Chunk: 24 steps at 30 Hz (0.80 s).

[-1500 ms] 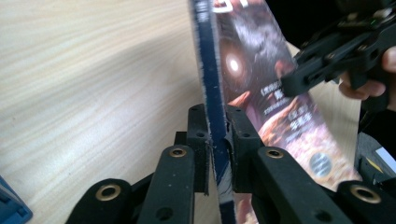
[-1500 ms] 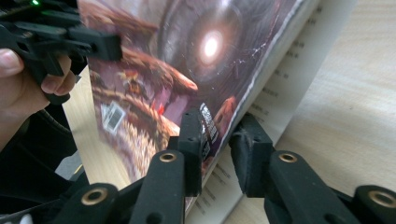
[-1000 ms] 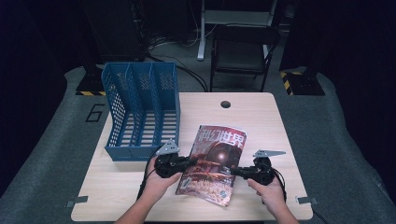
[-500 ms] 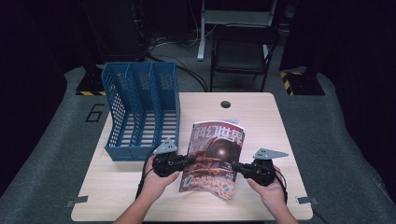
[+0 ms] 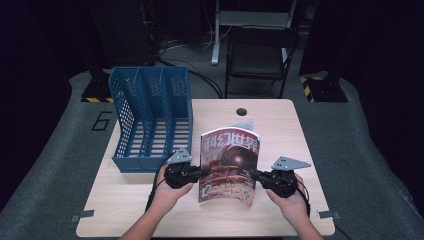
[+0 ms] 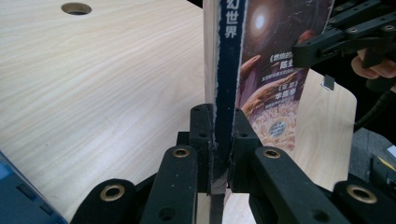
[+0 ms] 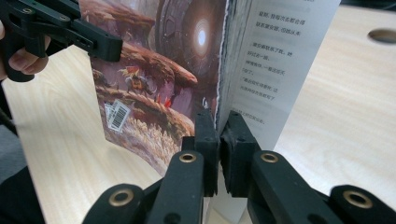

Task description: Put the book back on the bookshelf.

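magazine [image 5: 229, 165] pinched at both side edges, left gripper [image 5: 201, 172] clamped on the spine, right gripper [image 5: 254, 175] clamped on the open pages. stood upright off the table [image 5: 280, 125] (likely so it can slide into the blue rack [image 5: 150, 120] beside it).

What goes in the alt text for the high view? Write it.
A person stands a magazine upright on a wooden table, the left gripper and right gripper clamped on its opposite edges. A blue three-slot file rack stands to its left.
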Tool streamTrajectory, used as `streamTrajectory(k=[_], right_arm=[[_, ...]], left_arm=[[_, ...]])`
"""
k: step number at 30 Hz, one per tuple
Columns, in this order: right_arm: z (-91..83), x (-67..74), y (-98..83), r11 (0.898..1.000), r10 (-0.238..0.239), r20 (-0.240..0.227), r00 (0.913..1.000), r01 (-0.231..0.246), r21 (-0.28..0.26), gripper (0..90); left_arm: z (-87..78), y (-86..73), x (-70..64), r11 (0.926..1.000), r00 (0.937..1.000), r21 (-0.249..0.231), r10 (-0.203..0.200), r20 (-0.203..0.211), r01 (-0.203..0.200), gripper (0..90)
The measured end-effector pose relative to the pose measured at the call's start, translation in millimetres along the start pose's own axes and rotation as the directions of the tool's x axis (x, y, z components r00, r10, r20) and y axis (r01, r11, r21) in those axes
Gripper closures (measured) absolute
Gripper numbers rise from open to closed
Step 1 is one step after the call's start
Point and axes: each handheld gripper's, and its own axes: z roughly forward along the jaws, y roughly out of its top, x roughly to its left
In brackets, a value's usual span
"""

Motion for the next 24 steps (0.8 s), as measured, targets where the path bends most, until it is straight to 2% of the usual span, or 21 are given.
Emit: streamTrajectory(k=[6,11,12,17,18,21,24], right_arm=[[1.6,7.1,9.3,0.997,-0.063,0.053,0.9966,0.065,-0.039,86.0],[4.4,11.0,2.7,0.992,-0.114,0.058,0.9917,0.117,-0.042,85.9],[4.9,11.3,1.2,0.993,-0.110,0.062,0.9919,0.113,-0.041,85.9],[3.6,11.8,-2.2,0.993,-0.112,0.056,0.9921,0.115,-0.041,85.5],[2.6,11.8,-2.4,0.993,-0.111,0.049,0.9927,0.112,-0.038,85.2],[-1.8,12.0,-4.6,0.995,-0.096,0.029,0.9950,0.096,-0.031,83.6],[-5.6,12.1,-8.6,0.997,-0.066,0.024,0.9975,0.067,-0.034,81.1]], left_arm=[[-1.7,3.6,0.5,0.9996,0.9986,-0.027,-0.002,-0.053,0.001,83.4],[-0.8,-5.3,-1.8,0.9992,0.9962,-0.006,0.038,-0.079,-0.039,83.2],[-1.0,-7.3,-3.3,0.9994,0.9963,-0.012,0.032,-0.079,-0.033,83.2],[-5.8,-10.2,-10.4,0.9972,0.9939,0.009,0.075,-0.081,-0.075,83.4],[-6.6,-10.8,-11.9,0.9976,0.9946,0.009,0.069,-0.078,-0.068,83.4],[-10.1,-12.0,-14.9,0.9949,0.9927,0.030,0.099,-0.070,-0.097,83.3],[-11.4,-14.4,-20.7,0.9926,0.9899,0.028,0.120,-0.076,-0.118,83.1]])
